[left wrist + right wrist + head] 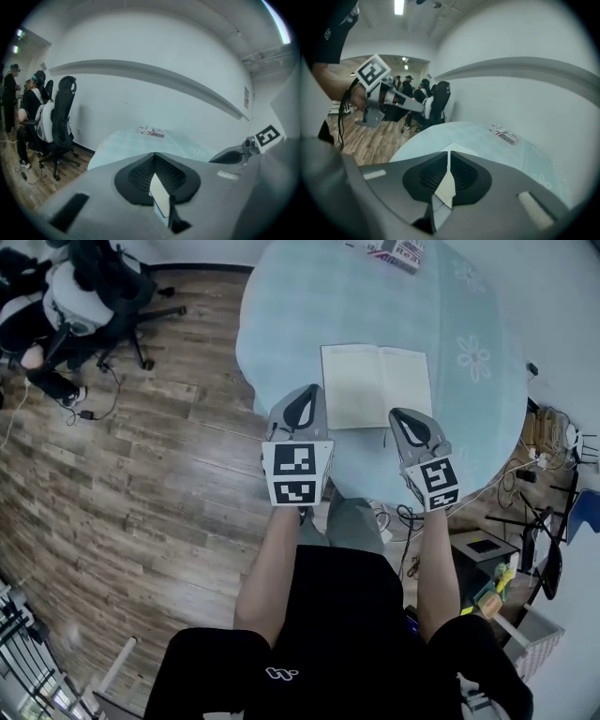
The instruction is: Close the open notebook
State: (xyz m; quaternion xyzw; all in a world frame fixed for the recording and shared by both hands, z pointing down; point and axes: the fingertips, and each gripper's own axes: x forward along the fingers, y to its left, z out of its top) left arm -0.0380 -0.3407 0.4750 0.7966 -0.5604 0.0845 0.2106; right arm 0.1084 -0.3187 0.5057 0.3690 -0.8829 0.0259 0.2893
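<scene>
Notebook (376,385) open on table (291,324), just ahead of both closed jaws, untouched.

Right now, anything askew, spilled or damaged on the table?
Nothing stands out. The notebook lies open and flat on the table; a box sits at the far edge. No spill or damage shows.

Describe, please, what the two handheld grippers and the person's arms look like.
The left gripper and right gripper both have grey wedge-shaped jaws with black ribbed pads. Each carries a white cube printed with black square markers. The person wears a black top, leaving the forearms bare.
</scene>
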